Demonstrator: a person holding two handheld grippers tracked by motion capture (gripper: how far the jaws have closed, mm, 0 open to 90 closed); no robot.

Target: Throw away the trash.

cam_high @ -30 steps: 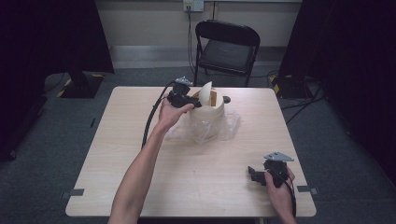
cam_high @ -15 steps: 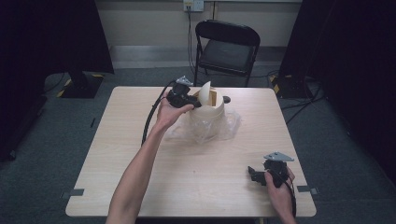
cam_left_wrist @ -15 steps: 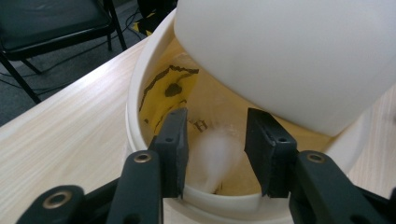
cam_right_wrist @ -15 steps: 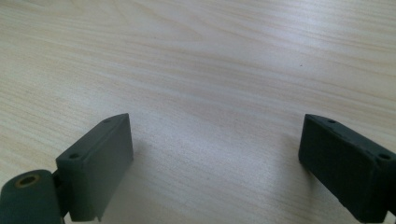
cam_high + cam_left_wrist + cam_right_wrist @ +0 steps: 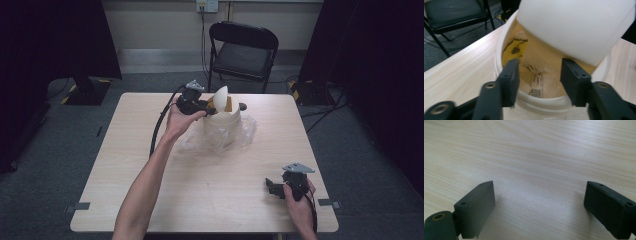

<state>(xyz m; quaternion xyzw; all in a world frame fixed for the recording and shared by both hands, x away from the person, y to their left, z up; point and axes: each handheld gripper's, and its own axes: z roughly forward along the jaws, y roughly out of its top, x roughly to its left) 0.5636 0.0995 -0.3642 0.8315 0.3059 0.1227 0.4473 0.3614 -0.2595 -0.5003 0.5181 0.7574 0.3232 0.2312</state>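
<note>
right now my left gripper (image 5: 212, 110) sits at the white tub's (image 5: 222, 125) rim, far-center on the table (image 5: 125, 165), jaws just been opening, partway apart, nothing pinched; tilted lid (image 5: 576, 27) leans on the tub. right gripper (image 5: 270, 186) near-right, jaws wide, w/ nothing between.

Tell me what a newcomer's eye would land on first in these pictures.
First the white tub at the table's far middle, standing on crumpled clear plastic, with its white lid tilted up over a yellowish inside. The left gripper hovers at the tub's rim; its jaws have just been opening and stand apart, gripping nothing. The right gripper rests open at the near right corner.
</note>
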